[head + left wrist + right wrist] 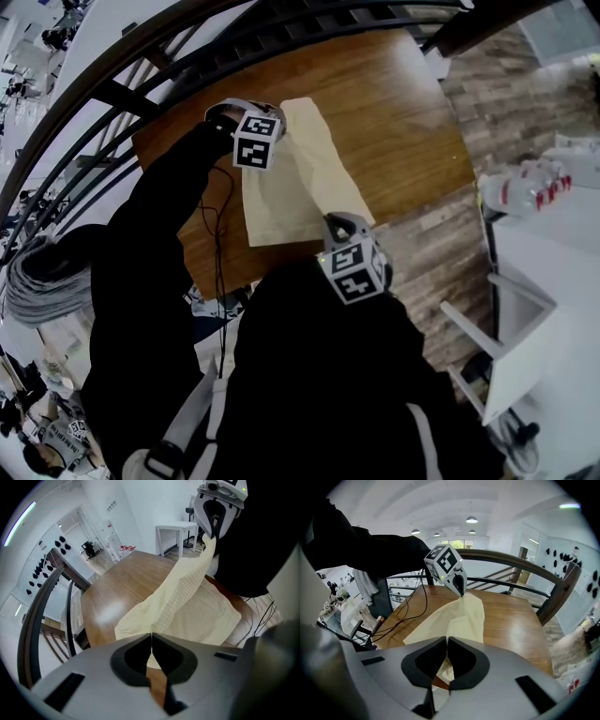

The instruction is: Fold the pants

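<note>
Tools came first: the left tool [151, 641] had its jaws pressed together with a pinch of pale yellow cloth caught at their tips, and the right tool [446, 654] was clamped the same way on another bit of that fabric. Both were gripping the pants [305, 183], one near each end of a single edge! From the left gripper view the cloth [187, 606] climbed in a loose ridge up to the right tool's tips [213, 535]. From the right gripper view it rose the other way [461, 616] to the left tool [461, 592]. That edge hung off the wood while the rest of the garment lay flat beneath it. In the head view the left tool [277, 131] sat at the far end of the pants and the right tool [333, 223] at the near end, black sleeves [159, 216] trailing behind them. The pants lay near the middle of the brown wooden surface [403, 122]. Black cables [218, 220] ran across the surface just beside the cloth, and a dark railing [141, 56] curved past the far side.
</note>
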